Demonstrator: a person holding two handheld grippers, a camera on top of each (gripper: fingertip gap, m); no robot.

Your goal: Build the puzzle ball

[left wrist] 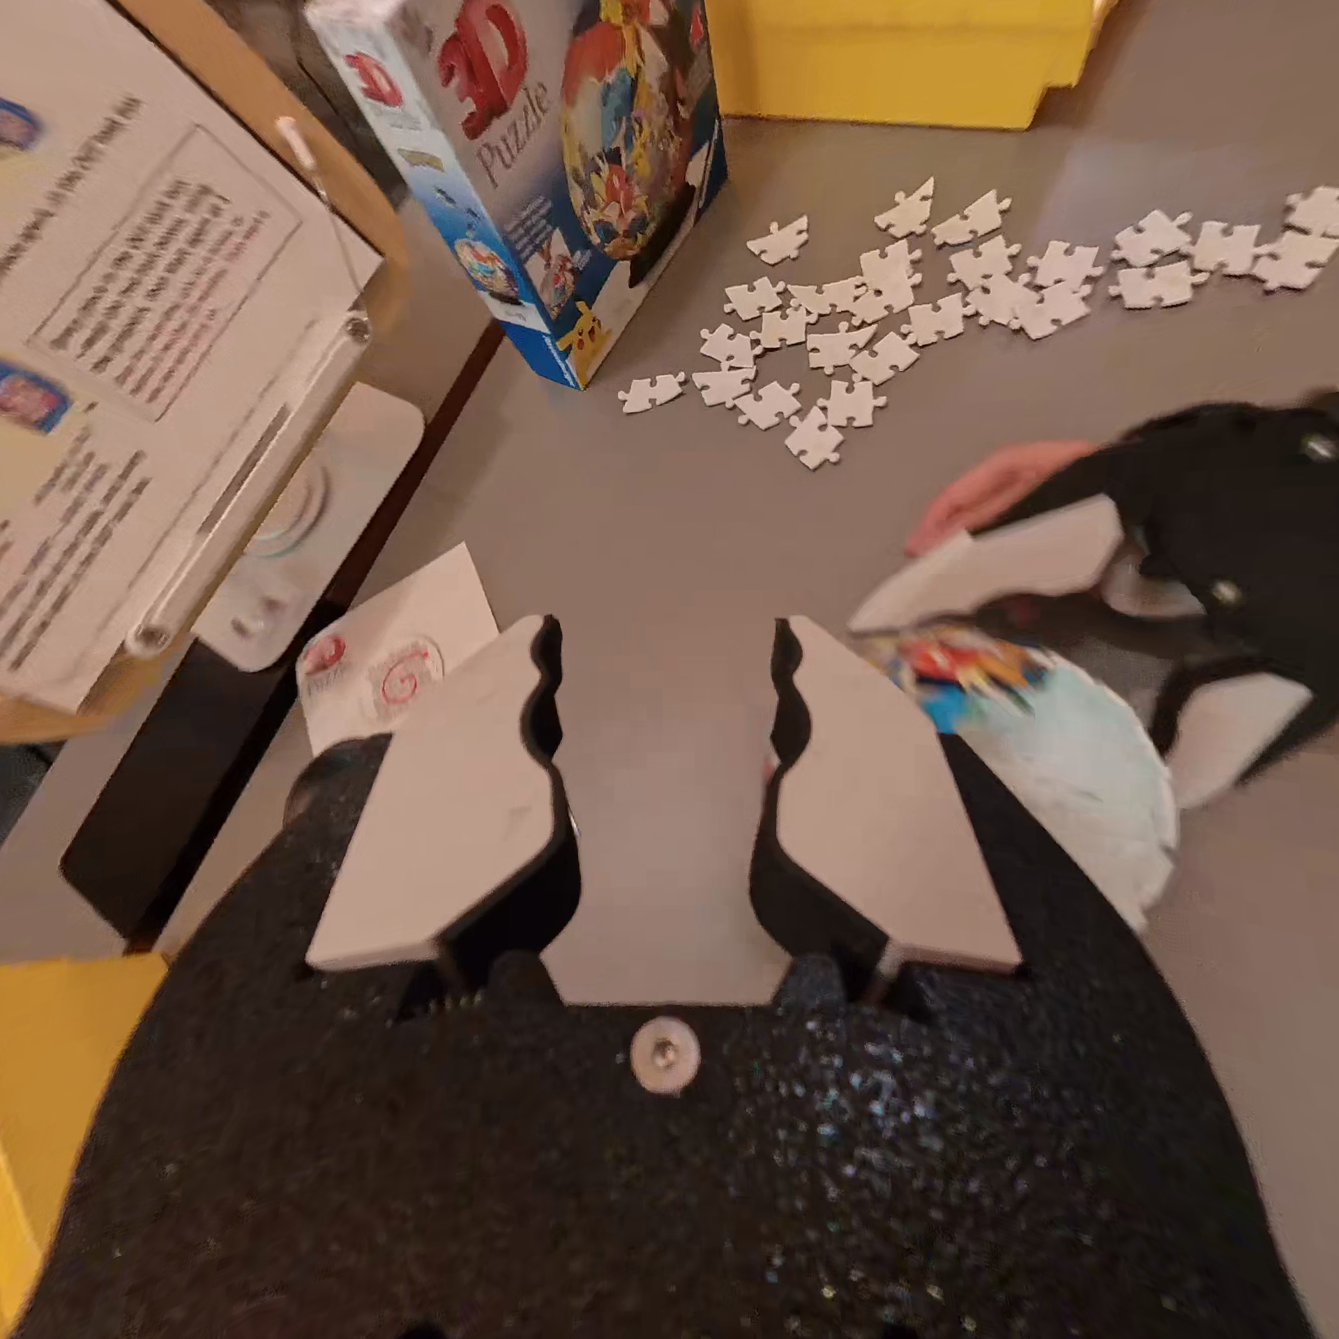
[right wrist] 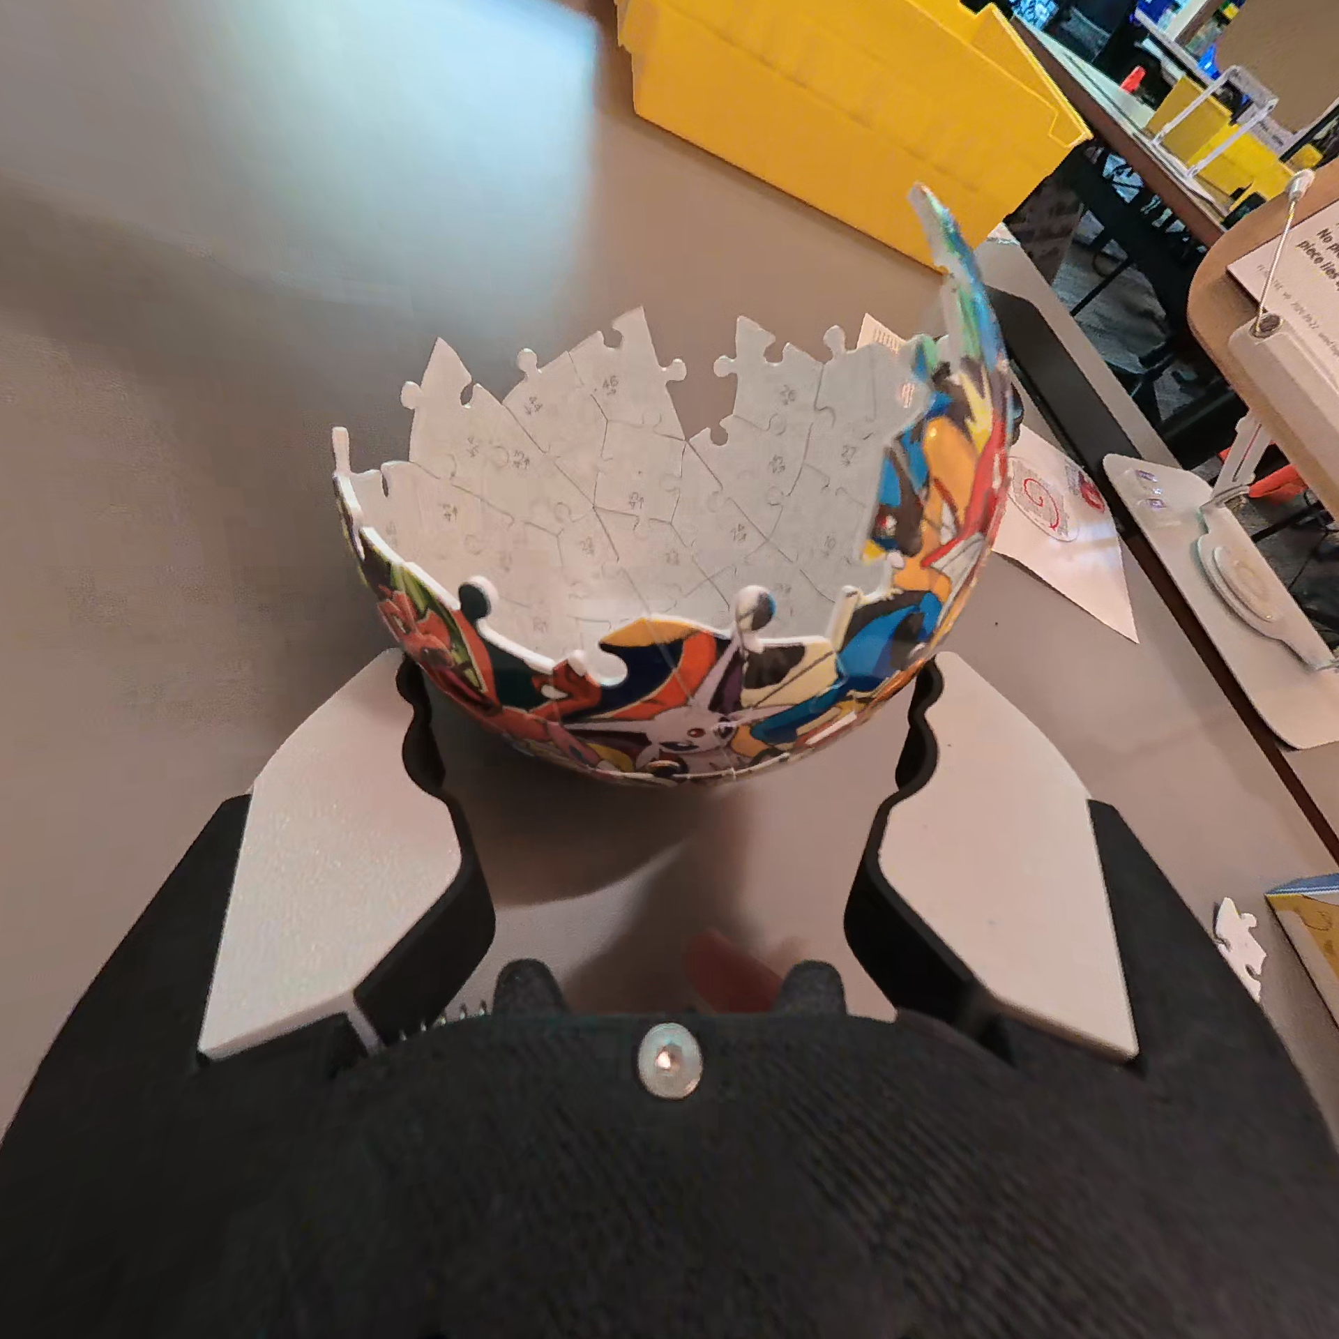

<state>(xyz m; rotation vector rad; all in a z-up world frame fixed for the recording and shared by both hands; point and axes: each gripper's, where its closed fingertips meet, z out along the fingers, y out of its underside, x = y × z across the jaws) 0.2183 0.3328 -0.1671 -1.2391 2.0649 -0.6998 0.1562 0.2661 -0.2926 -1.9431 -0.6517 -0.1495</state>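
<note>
Our right gripper (right wrist: 666,681) is spread wide with the half-built puzzle ball (right wrist: 666,580) between its tips on the grey table (right wrist: 181,362); whether they press it, we cannot tell. We judge the shell light, thin, easily popped apart, so we would cradle its lower curve. Our left gripper (left wrist: 666,652) hangs open, empty. Farther off: loose pieces (left wrist: 906,319), the puzzle box (left wrist: 551,181), nothing blocking

Puzzle ball (right wrist: 666,572) multicoloured outside, white inside; bins (right wrist: 833,94) yellow.
</note>
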